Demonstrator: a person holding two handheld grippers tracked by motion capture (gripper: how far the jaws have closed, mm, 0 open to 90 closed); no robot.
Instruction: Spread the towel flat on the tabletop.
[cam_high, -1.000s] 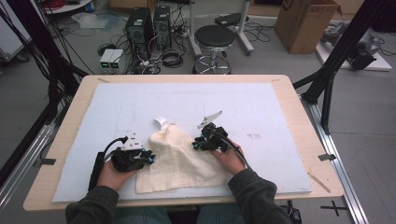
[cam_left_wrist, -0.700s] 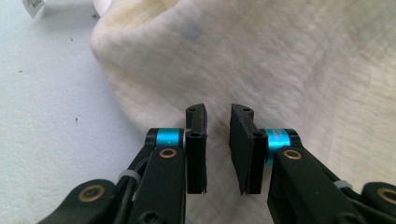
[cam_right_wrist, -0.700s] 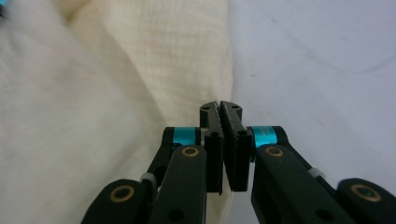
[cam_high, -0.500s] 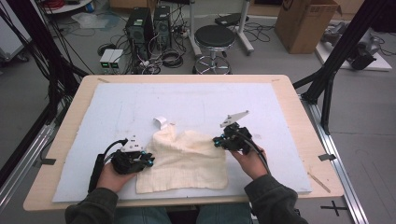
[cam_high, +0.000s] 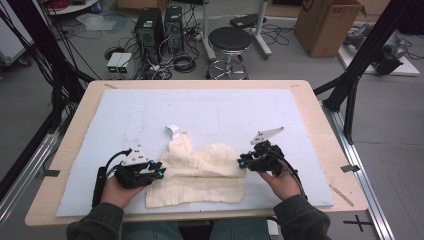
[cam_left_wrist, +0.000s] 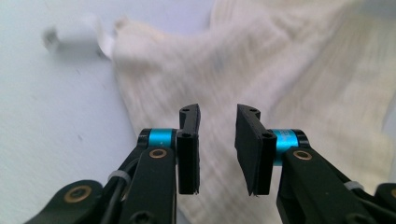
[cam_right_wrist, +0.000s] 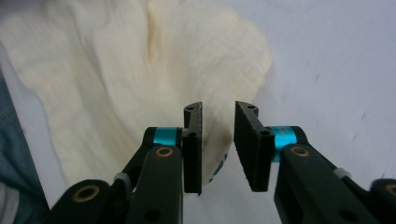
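A cream knitted cloth (cam_high: 200, 170) lies partly spread on the pale mat (cam_high: 225, 110), with a white tag (cam_high: 172, 131) at its far left corner. My left gripper (cam_high: 159, 172) rests at the cloth's left edge and points right. Its jaws stand open over the fabric (cam_left_wrist: 280, 70) with nothing between them, and the tag (cam_left_wrist: 79, 32) shows blurred at the upper left. My right gripper (cam_high: 242, 162) sits at the cloth's right edge and points left. In the right gripper view it (cam_right_wrist: 218, 108) is open just above the cloth's rounded edge (cam_right_wrist: 116, 70), gripping nothing.
The mat covers most of the wooden table (cam_high: 320, 120). Beyond the far edge stand a black stool (cam_high: 229, 42), computer towers (cam_high: 160, 25) and a cardboard box (cam_high: 325, 22). Black frame posts (cam_high: 360, 65) rise at the table's right and left sides.
My right gripper has moved right from the cloth's middle to its right edge, and the cloth now lies spread wider that way. The left gripper has barely moved.
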